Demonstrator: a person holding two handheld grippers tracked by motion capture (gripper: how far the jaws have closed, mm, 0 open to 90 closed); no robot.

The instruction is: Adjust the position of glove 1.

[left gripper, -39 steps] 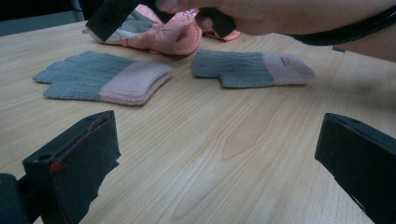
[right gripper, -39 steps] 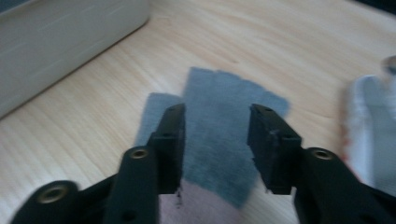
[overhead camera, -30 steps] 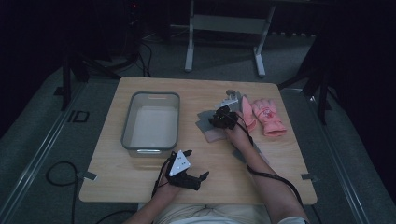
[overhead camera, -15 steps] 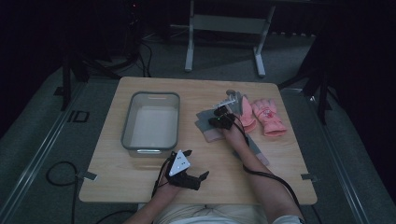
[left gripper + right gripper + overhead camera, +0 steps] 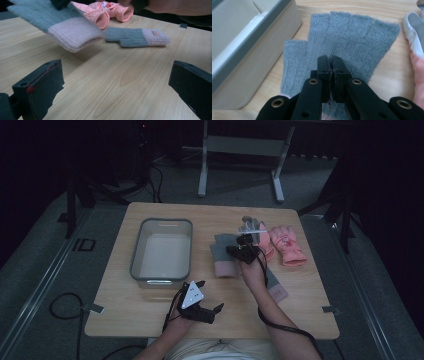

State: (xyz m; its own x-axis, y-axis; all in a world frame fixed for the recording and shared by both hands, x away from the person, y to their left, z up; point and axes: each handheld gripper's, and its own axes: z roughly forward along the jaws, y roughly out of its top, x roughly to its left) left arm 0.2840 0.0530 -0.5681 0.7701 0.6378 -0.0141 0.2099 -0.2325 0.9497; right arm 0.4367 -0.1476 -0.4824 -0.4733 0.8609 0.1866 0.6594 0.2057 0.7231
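Left gripper (image 5: 209,310) at the table's (image 5: 150,320) near edge, jaws wide apart, nothing between them. Right gripper (image 5: 331,65) clamped on the grey glove (image 5: 352,37), its pink cuff (image 5: 75,35) lifted off the wood. Second grey glove (image 5: 135,37) flat beside it. Grey bin (image 5: 161,252) left of the gloves, nothing visible inside. Pink gloves (image 5: 287,245) farther right.

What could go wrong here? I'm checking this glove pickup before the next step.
The right tongs pinch just a thin fold of the grey glove, so it might slip out while being carried. The glove hangs loosely, and its pink cuff could drag or catch on the rim of the tub beside it. A dangling edge might also brush the second grey glove on the table and shift it.
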